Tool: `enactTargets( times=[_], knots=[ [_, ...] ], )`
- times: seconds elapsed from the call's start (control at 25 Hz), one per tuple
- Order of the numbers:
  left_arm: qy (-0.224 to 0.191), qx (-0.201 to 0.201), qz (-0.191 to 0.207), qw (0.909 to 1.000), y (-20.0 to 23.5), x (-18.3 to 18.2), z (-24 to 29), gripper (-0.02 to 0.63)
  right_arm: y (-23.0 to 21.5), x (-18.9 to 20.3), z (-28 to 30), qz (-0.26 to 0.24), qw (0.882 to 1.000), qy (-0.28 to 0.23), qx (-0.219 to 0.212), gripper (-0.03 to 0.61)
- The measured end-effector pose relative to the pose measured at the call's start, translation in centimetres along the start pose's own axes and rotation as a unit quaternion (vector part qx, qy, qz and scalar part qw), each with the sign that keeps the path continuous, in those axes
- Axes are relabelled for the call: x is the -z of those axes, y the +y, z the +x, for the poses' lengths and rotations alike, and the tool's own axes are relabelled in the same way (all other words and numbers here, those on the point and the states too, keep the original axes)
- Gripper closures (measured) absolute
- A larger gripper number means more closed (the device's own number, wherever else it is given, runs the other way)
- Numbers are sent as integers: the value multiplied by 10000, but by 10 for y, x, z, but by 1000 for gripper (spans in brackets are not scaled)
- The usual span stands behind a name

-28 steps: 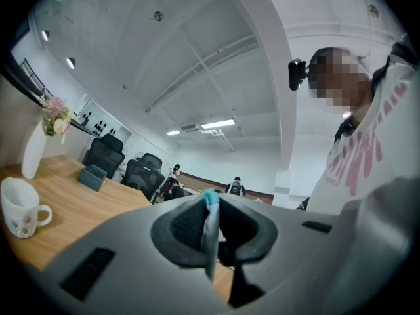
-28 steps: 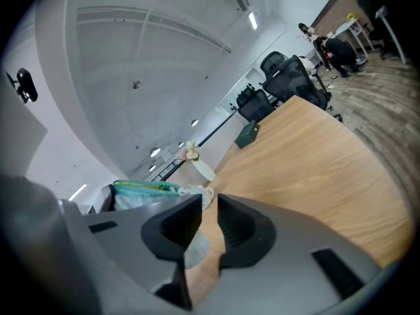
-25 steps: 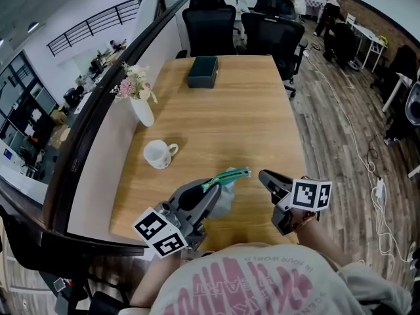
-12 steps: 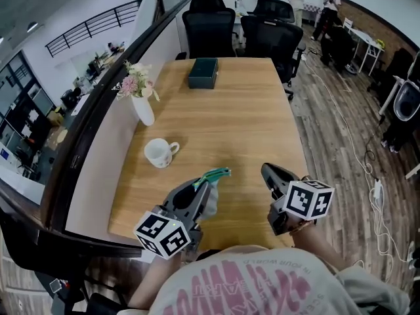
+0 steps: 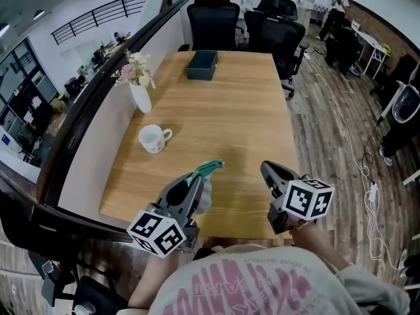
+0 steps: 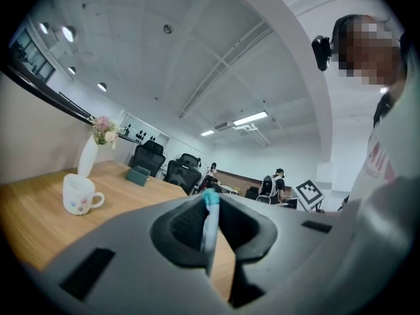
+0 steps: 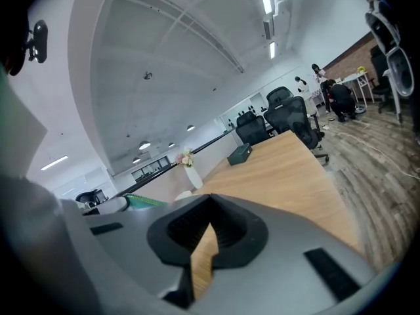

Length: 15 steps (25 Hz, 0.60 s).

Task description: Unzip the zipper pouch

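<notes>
— at the lower middle of the head view, what does the left gripper (image 5: 195,181) have hold of?

— the zipper pouch (image 5: 211,168). its jaws are pinched on the pouch's pale body. the teal zipper edge sticks out past the tips, toward the upper right, over the near part of the wooden table (image 5: 230,110).

— does that gripper's own camera agree?

— yes. low in the centre of the left gripper view, a thin pale strip of the pouch (image 6: 208,227) stands upright, clamped between the two jaws, its teal end just above them.

— and the right gripper (image 5: 268,169)?

— lower right of the head view, just right of the pouch and not touching it. in the right gripper view its jaws are pressed fully together with nothing between them; only bare table wood shows below the seam. the pouch's teal edge (image 7: 146,201) peeks in at the left of that view.

— anything else on the table?

— a white mug (image 5: 152,138) at left centre, a white vase of flowers (image 5: 139,94) further up the left edge, and a dark box (image 5: 202,65) at the far end. black office chairs (image 5: 213,25) stand behind it, at the top of the frame.
</notes>
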State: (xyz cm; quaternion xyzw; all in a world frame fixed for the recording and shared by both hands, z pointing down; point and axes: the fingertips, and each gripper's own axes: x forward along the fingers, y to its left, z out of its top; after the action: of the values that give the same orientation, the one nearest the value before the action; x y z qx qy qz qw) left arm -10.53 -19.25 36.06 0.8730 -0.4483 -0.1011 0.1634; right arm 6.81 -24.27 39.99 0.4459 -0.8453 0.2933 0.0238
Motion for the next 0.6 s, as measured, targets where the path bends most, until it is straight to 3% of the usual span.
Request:
enactTargets(
  times=[0.6],
  knots=[
    [-274, -379, -43, 9989, -87, 18, -20, 569, -11, 4, -82, -235, 9987, 173, -414, 583]
  ],
)
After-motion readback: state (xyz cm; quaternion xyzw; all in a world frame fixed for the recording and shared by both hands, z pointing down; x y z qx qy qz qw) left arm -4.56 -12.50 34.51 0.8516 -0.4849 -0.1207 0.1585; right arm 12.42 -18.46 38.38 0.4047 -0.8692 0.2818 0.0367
